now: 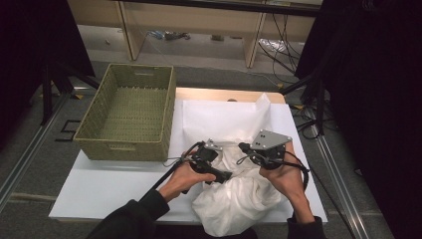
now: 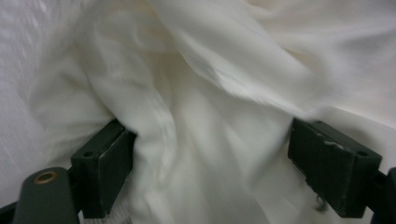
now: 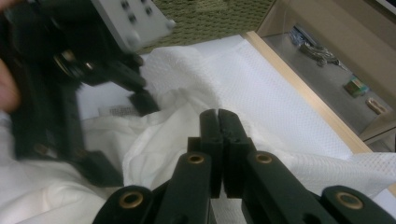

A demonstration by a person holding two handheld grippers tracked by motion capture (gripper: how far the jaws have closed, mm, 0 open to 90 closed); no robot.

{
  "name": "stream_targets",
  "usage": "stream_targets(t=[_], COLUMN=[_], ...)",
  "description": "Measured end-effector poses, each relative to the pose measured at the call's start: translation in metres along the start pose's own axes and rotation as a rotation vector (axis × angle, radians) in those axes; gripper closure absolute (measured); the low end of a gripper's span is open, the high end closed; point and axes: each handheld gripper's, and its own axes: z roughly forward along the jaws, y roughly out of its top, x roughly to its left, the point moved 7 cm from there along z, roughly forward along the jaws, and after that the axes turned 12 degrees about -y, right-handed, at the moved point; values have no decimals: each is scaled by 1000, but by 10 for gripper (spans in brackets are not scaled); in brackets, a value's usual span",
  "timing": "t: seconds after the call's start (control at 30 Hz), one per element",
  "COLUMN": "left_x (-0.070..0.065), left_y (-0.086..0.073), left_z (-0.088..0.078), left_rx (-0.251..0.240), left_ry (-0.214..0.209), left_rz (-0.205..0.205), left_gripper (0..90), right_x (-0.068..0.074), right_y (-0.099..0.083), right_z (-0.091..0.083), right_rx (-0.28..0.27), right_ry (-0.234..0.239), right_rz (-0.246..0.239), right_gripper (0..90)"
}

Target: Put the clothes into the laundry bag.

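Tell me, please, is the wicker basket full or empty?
Empty: in the high view the basket shows its bare woven bottom, while the white cloth lies bunched on the table.

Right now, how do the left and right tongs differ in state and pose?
The left tongs stand wide open with white cloth bunched between the jaws; the right tongs are shut, with nothing seen between them. The left tongs push into the cloth pile; the right tongs sit above its edge. Both have black jaws.
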Motion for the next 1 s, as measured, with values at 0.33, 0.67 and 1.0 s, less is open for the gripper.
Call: stream_targets(t=[0.33, 0.67, 1.0], left_x=[25, 4, 2], left_y=[38, 14, -26], left_z=[3, -39, -13], left_rx=[-171, -113, -50], left_ry=[90, -21, -112], left_rz=[-60, -102, -86], left_gripper=[720, 277, 646], right_x=[-5, -5, -3], right_y=[1, -5, -4], right_z=[-4, 1, 3], right_rx=[-4, 12, 11], right_ry=[-16, -5, -7], right_rz=[9, 25, 12], right_gripper=[900, 900, 900])
